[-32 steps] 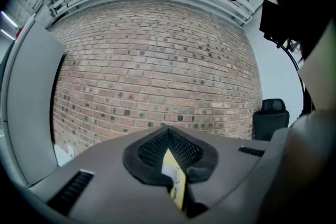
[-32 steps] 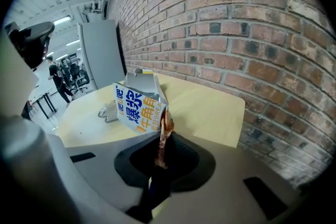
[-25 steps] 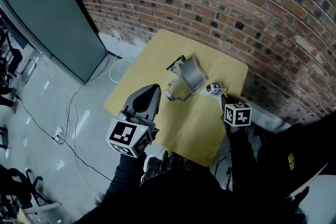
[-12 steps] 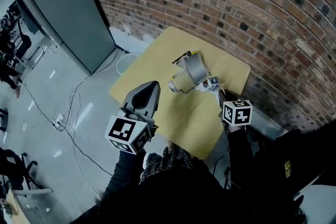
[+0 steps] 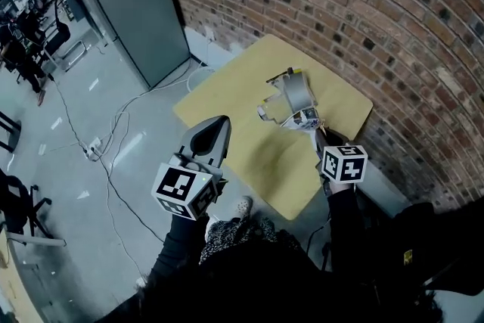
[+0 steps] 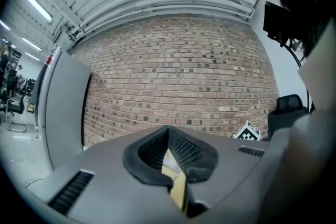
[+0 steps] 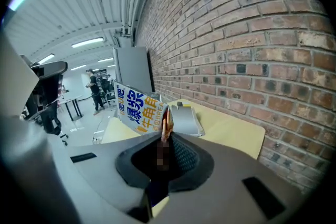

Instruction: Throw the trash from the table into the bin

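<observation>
Right gripper view: my right hand-held gripper [image 7: 164,138] pinches the snack wrapper [image 7: 137,107] by its edge | left hand-held gripper [image 6: 170,157] pressed together, empty | risk: with so thin a hold, I may drop it short of the bin

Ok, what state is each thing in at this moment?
left claw: shut, empty.
right claw: shut on the printed bread wrapper.
grey pouch: lying crumpled on the yellow table.
clear wrapper: lying on the table beside the pouch.
bin: not in view.

Yellow table [image 5: 231,104] bears a grey pouch [image 5: 296,92]
</observation>
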### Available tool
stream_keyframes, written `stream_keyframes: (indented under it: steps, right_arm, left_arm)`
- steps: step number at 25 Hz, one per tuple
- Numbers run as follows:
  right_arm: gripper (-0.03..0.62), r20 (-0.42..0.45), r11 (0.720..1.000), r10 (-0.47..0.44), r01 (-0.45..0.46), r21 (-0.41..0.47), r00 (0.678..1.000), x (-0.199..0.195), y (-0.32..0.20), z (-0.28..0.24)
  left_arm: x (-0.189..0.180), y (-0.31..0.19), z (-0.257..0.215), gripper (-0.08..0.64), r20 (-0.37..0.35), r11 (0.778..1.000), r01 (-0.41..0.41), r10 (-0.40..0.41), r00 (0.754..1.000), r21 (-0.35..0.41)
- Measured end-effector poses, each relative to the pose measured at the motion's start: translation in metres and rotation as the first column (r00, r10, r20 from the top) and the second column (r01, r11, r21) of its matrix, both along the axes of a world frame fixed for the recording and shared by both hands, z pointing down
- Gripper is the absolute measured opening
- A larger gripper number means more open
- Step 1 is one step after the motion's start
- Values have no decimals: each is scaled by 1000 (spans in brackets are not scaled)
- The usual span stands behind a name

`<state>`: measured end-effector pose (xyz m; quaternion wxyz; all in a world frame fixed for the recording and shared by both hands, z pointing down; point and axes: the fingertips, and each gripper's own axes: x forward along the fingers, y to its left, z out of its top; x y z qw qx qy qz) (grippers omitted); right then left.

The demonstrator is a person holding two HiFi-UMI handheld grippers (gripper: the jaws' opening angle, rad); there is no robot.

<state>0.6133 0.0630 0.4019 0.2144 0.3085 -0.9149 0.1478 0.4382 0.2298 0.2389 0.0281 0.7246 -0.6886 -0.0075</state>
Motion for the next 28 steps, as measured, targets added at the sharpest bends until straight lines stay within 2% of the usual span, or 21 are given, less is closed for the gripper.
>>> stream_keyframes:
  steps: [14, 22, 28]
  right_arm:
    - [25, 59, 986, -164, 162, 31, 985, -73, 33, -22]
    - [25, 54, 980, -190, 186, 66, 980, -127, 44, -27]
    - [25, 46, 981, -188, 186, 48, 981, -180, 58, -25]
  left_arm:
    - [-38, 59, -3, 6, 8, 988, 156, -156, 988, 14]
    - [-84, 76, 6, 6, 2, 981, 192, -192, 981, 10]
    - [-140, 92, 6, 6, -12, 980, 198, -198, 980, 13]
